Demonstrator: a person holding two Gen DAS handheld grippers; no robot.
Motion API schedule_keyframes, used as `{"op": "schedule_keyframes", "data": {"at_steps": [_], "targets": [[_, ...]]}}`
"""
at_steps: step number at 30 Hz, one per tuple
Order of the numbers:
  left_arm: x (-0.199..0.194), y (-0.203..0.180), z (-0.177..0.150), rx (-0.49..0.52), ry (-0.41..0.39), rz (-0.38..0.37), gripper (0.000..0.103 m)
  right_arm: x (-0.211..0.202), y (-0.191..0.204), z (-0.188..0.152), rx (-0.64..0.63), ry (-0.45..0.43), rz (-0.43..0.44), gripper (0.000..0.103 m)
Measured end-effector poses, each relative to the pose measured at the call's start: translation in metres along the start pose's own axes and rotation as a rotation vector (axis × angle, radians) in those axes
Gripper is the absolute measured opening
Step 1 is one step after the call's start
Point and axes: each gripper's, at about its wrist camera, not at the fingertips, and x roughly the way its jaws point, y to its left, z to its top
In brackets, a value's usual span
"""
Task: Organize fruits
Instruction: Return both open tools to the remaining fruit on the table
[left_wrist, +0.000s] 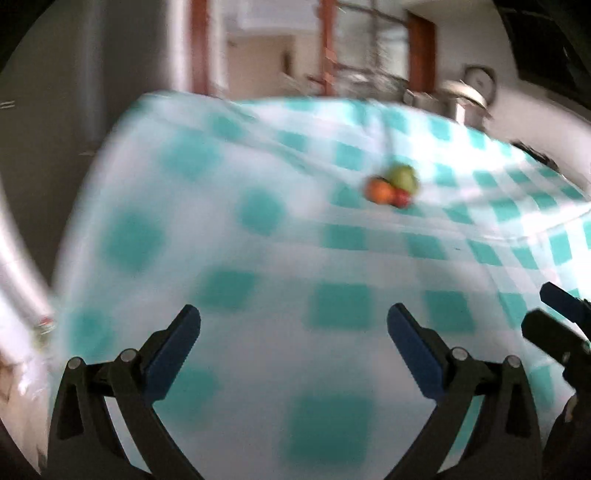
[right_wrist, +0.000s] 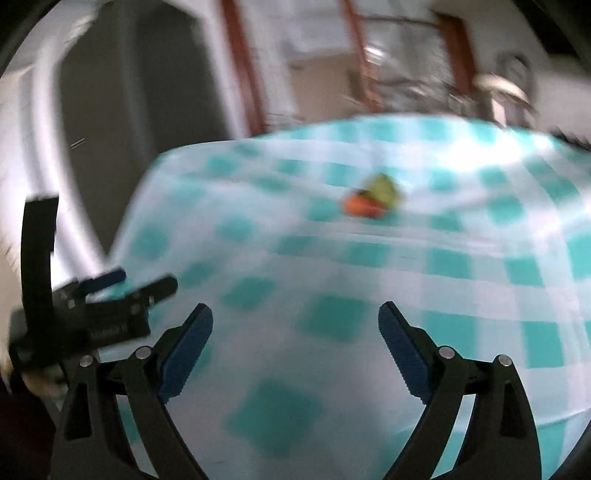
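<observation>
A small cluster of fruit sits far out on the checked tablecloth: a green fruit (left_wrist: 404, 176), an orange one (left_wrist: 379, 191) and a red one (left_wrist: 402, 199). The right wrist view shows the same cluster, the green fruit (right_wrist: 382, 188) behind the orange one (right_wrist: 360, 206). Both views are motion-blurred. My left gripper (left_wrist: 293, 321) is open and empty above the cloth, well short of the fruit. My right gripper (right_wrist: 295, 317) is open and empty too. The right gripper shows at the right edge of the left view (left_wrist: 554, 321); the left gripper shows at the left of the right view (right_wrist: 110, 295).
The table wears a teal-and-white checked cloth (left_wrist: 332, 302). Behind it are a red-framed doorway (left_wrist: 325, 44), a metal pot (left_wrist: 465, 99) and a wire rack. A grey appliance (left_wrist: 92, 74) stands at the far left.
</observation>
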Motion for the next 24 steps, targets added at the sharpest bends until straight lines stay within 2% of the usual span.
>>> {"op": "schedule_keyframes", "data": {"at_steps": [4, 8, 10, 12, 14, 16, 19, 24], "targets": [[0.081, -0.037, 0.037, -0.038, 0.08, -0.142, 0.101, 0.05, -0.063, 0.03, 0.045, 0.066, -0.087, 0.088], [0.136, -0.038, 0.067, -0.131, 0.153, -0.238, 0.101, 0.111, -0.084, 0.046, 0.035, 0.16, -0.092, 0.088], [0.146, -0.031, 0.069, -0.184, 0.173, -0.266, 0.101, 0.132, -0.087, 0.057, 0.034, 0.21, -0.07, 0.088], [0.139, -0.022, 0.068, -0.196, 0.166, -0.302, 0.101, 0.156, -0.086, 0.069, -0.01, 0.241, -0.053, 0.088], [0.124, -0.015, 0.064, -0.217, 0.09, -0.31, 0.101, 0.181, -0.081, 0.082, -0.07, 0.26, -0.062, 0.088], [0.126, -0.012, 0.064, -0.239, 0.073, -0.311, 0.101, 0.204, -0.078, 0.091, -0.088, 0.292, -0.064, 0.088], [0.127, -0.005, 0.065, -0.289, 0.066, -0.309, 0.101, 0.237, -0.07, 0.103, -0.098, 0.336, -0.062, 0.078], [0.13, 0.007, 0.065, -0.363, 0.06, -0.333, 0.101, 0.264, -0.051, 0.109, -0.181, 0.351, -0.106, 0.07]]}}
